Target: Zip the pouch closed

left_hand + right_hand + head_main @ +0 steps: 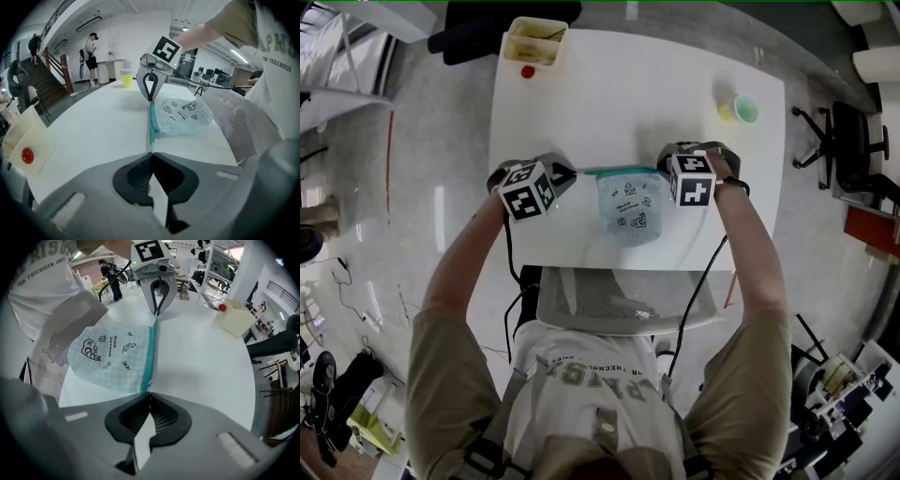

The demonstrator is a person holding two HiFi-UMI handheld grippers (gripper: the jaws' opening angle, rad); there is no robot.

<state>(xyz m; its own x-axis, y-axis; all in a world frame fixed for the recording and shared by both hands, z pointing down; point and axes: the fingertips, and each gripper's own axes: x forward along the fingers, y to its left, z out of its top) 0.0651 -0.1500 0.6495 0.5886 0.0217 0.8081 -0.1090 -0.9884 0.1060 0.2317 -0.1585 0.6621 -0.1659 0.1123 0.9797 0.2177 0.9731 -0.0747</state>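
Jaws shut tight in the left gripper view: left gripper (151, 154) pinched the near end of the teal zip (152, 124), with the pouch (185, 117) lying flat beyond it. Probably an anchor hold, to keep the zip taut.

Right gripper view: right gripper (149, 393) jaws also closed, nipping the opposite zip end. A small pull seemed to sit there, too small to be sure. The zip ran straight between the two grips. Couldn't tell if it was fully closed.

Head view: the pouch lay near the front edge of the table (609, 94), between both grippers, zip on the far side. Table was white and smooth. Cups (739, 110) stood far right, a cream box (534, 39) at the far left corner, both well apart from the pouch. A mesh chair (623, 300) sat at the near edge. Open workshop-type room with a glossy floor (441, 141).
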